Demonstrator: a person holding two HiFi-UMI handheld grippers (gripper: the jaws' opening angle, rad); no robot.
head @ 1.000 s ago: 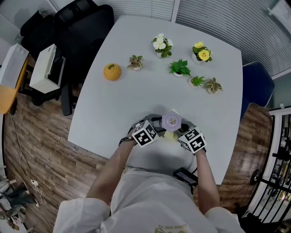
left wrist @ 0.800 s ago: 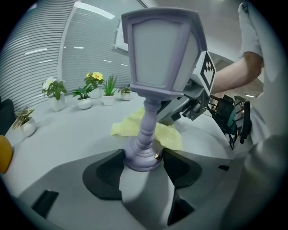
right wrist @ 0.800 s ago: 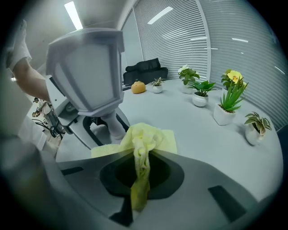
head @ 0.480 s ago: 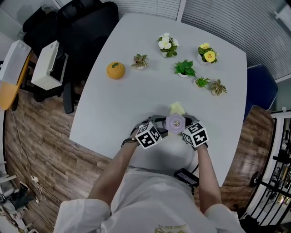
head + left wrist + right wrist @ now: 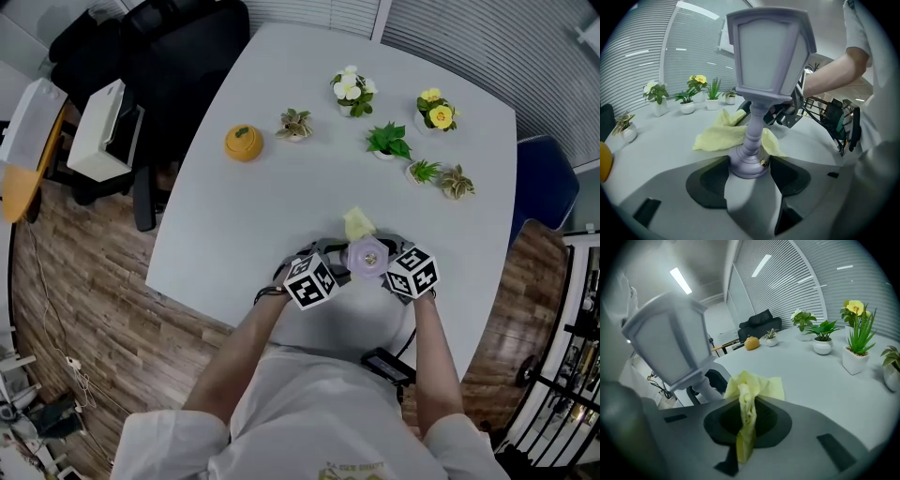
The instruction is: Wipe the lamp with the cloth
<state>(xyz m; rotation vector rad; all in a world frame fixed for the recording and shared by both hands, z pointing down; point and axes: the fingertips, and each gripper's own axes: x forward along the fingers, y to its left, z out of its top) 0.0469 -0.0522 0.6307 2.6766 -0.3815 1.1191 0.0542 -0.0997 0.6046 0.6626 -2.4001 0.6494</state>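
Note:
A lilac lantern-shaped lamp (image 5: pixel 766 61) stands upright on the white table (image 5: pixel 262 206), close to the near edge. My left gripper (image 5: pixel 749 172) is shut on the lamp's round base (image 5: pixel 748 164), one jaw on each side. My right gripper (image 5: pixel 746 420) is shut on a yellow cloth (image 5: pixel 749 394), which bunches up between its jaws. From above, the cloth (image 5: pixel 357 223) lies just beyond the lamp's top (image 5: pixel 367 255), and the two marker cubes flank the lamp. In the left gripper view the cloth (image 5: pixel 723 136) spreads on the table behind the lamp's stem.
Several small potted plants (image 5: pixel 386 141) stand along the far side of the table, with an orange pumpkin-shaped ornament (image 5: pixel 243 142) to their left. A black chair (image 5: pixel 178 47) and a white box (image 5: pixel 101 131) are off the table's left, a blue seat (image 5: pixel 539 183) off its right.
The right gripper has carried the cloth from the near side of the lamp round to its far side. The left gripper has kept its hold on the lamp base.

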